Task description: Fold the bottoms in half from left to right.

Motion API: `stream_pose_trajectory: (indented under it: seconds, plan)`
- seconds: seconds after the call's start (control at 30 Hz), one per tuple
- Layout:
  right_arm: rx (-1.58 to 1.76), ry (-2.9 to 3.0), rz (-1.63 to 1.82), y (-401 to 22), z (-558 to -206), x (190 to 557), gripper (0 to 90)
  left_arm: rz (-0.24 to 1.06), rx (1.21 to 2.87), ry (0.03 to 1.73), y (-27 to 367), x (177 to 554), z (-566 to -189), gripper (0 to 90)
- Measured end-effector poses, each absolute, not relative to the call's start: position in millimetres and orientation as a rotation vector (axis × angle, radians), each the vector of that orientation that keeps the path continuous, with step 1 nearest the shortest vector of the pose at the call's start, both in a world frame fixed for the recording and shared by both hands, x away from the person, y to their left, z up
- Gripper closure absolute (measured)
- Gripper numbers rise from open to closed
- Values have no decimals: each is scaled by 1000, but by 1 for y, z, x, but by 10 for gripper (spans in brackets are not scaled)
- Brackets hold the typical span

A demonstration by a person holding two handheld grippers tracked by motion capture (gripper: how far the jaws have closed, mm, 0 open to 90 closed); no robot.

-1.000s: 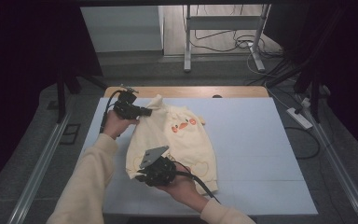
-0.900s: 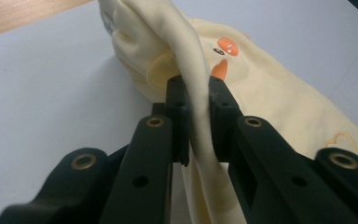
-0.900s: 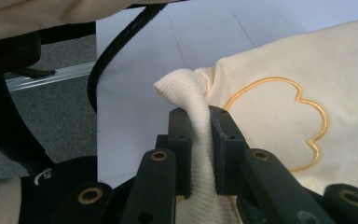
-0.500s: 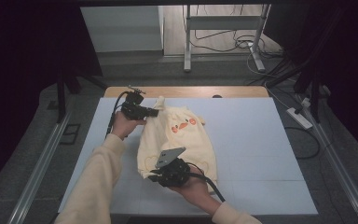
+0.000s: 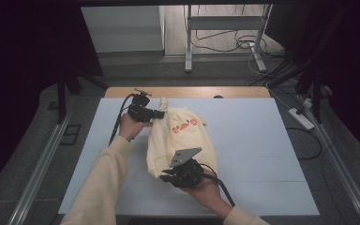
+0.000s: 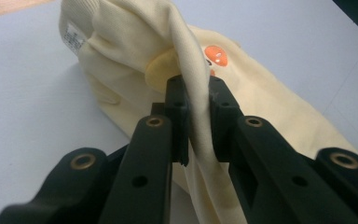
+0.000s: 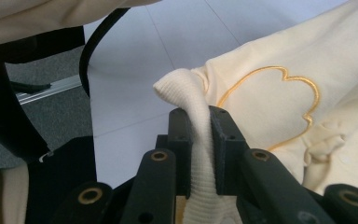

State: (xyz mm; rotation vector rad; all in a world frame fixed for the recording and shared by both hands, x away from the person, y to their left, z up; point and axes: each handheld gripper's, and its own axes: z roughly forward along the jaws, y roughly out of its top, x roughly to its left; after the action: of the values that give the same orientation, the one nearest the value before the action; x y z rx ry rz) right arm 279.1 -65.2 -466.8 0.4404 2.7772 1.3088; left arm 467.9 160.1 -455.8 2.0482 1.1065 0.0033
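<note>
Two grippers pinch one cream sweatshirt (image 5: pixel 183 140) that lies on the pale blue mat (image 5: pixel 262 154) covering the desk, a little left of the mat's middle and running from near the far edge toward the near edge. At the far end the left gripper (image 5: pixel 161 114), held in the person's left hand (image 5: pixel 130 126), has its jaws drawn tight on a raised fold of the fabric – in the left gripper view the cloth (image 6: pixel 200 116) stands pressed between the two black pads, with a white label (image 6: pixel 73 37) on the ribbed band above and an orange patch (image 6: pixel 216 54) just behind the fold. At the near end the right gripper (image 5: pixel 165 174), in the person's right hand (image 5: pixel 204 187), has its jaws clamped on a ribbed edge of the same sweatshirt; the right gripper view shows that ribbing (image 7: pixel 200 140) squeezed between the pads and bulging above them, beside a cloud-shaped outline (image 7: pixel 270 107) stitched in yellow thread on the flat cloth. A grey three-cornered plate (image 5: pixel 185 155) sits on top of the right gripper, over the garment's near part. An orange duck print (image 5: pixel 183 125) faces up on the far half of the sweatshirt. The garment looks bunched – narrow and folded along its length rather than spread flat. Black cables trail from both grippers toward the near edge, and cream sleeves (image 5: pixel 101 187) cover the person's forearms.
</note>
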Motion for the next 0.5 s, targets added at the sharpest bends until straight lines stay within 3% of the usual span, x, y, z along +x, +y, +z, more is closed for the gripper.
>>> stream_pose_trajectory:
  seconds: [0.5]
  plan:
    - [503, 2757, 1314, -90, -468, 280, 799, 10, 2049, 1102, 146, 469, -459, 808]
